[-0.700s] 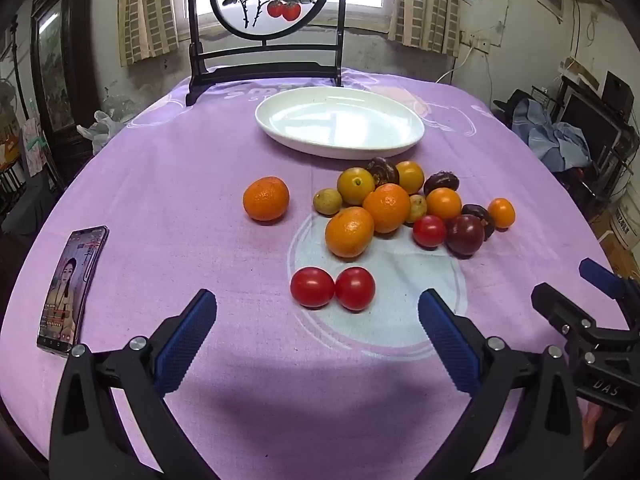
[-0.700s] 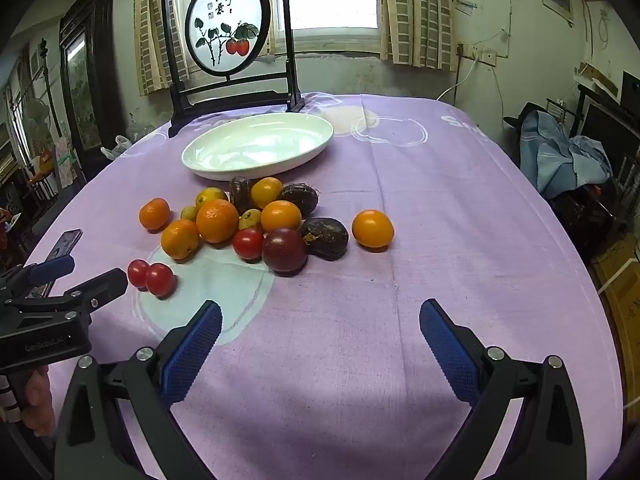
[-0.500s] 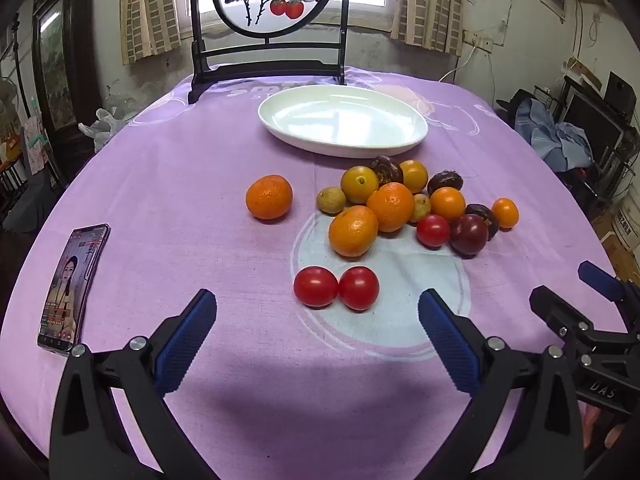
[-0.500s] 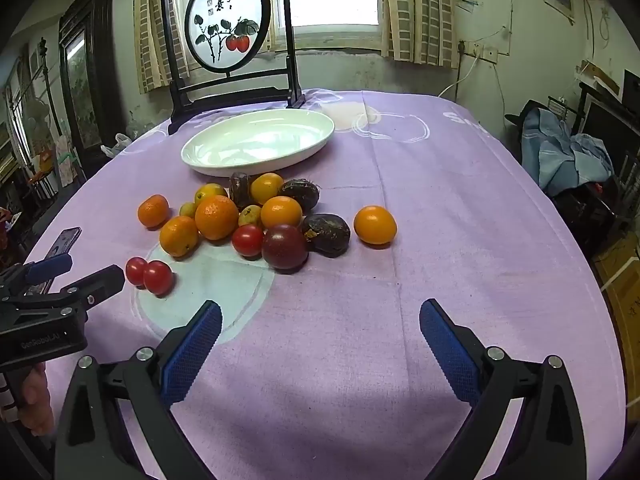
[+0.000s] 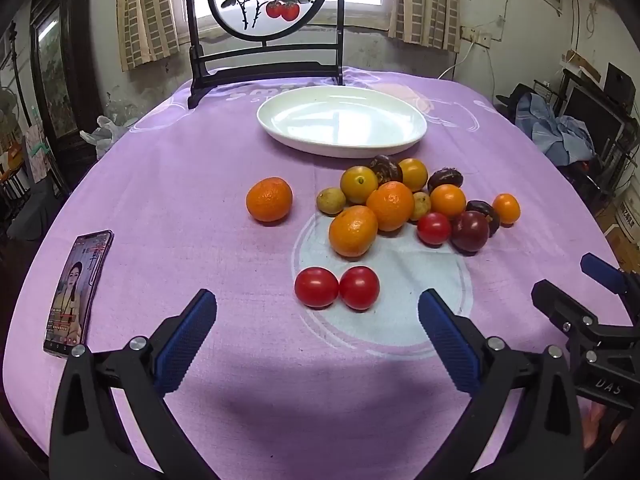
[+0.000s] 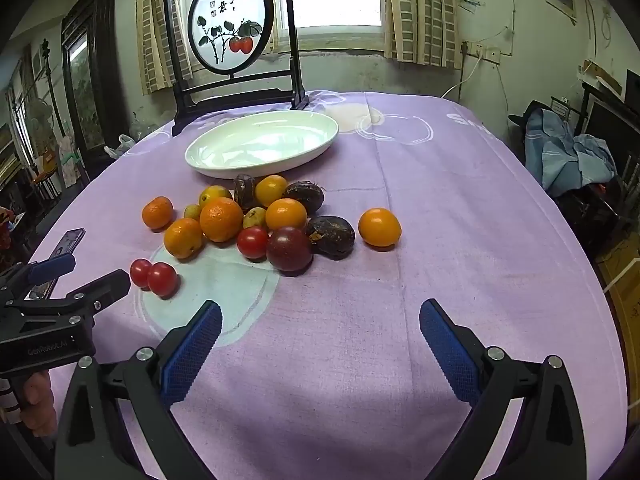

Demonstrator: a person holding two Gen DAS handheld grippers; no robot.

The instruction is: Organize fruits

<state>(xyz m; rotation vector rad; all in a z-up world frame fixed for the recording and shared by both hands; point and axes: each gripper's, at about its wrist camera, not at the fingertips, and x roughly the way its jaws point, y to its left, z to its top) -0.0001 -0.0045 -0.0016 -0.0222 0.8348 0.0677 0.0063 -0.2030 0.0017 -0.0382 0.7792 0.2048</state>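
Observation:
A pile of fruit (image 5: 392, 204) lies on the purple tablecloth in front of an empty white oval plate (image 5: 342, 122): oranges, yellow fruits, dark passion fruits, a red tomato. Two red tomatoes (image 5: 337, 287) lie side by side nearest my left gripper (image 5: 316, 334), which is open and empty just short of them. One orange (image 5: 269, 199) sits apart to the left. My right gripper (image 6: 320, 344) is open and empty, short of the pile (image 6: 264, 216); a lone orange (image 6: 379, 227) lies right of it. The plate (image 6: 262, 145) shows behind.
A phone (image 5: 78, 292) lies near the table's left edge. A framed round painting on a black stand (image 5: 266, 20) stands behind the plate. Each gripper shows in the other's view, the right (image 5: 600, 312) and the left (image 6: 52, 292). Clutter lines the room's right side.
Both grippers have moved slightly forward towards the fruit, which sits a little lower and larger in the views. Jaws stay open; nothing on the table has moved.

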